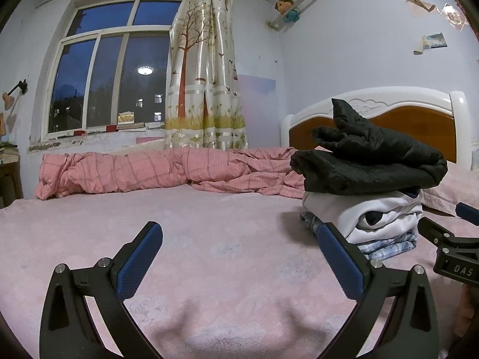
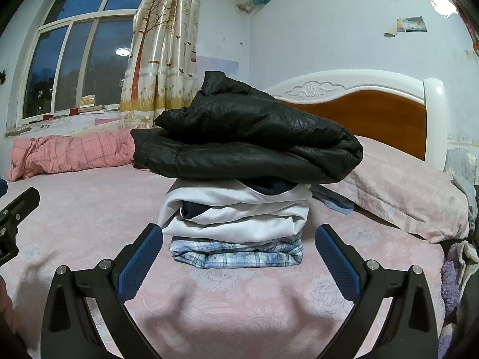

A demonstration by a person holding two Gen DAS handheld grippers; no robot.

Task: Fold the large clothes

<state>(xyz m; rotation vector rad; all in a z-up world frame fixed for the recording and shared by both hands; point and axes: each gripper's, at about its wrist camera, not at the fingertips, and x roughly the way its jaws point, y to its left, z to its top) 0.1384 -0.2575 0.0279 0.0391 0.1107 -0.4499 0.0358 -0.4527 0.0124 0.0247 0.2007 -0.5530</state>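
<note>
Clothes stack (image 2: 239, 185) folded on bed (image 2: 89, 209); both hand-held grippers wide apart, empty

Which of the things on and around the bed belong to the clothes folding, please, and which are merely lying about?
Job: black jacket, white garment, plaid shirt, stacked; left gripper and right gripper, both open.

Lying about: pink quilt, pillow, curtain, wall doll.
</note>
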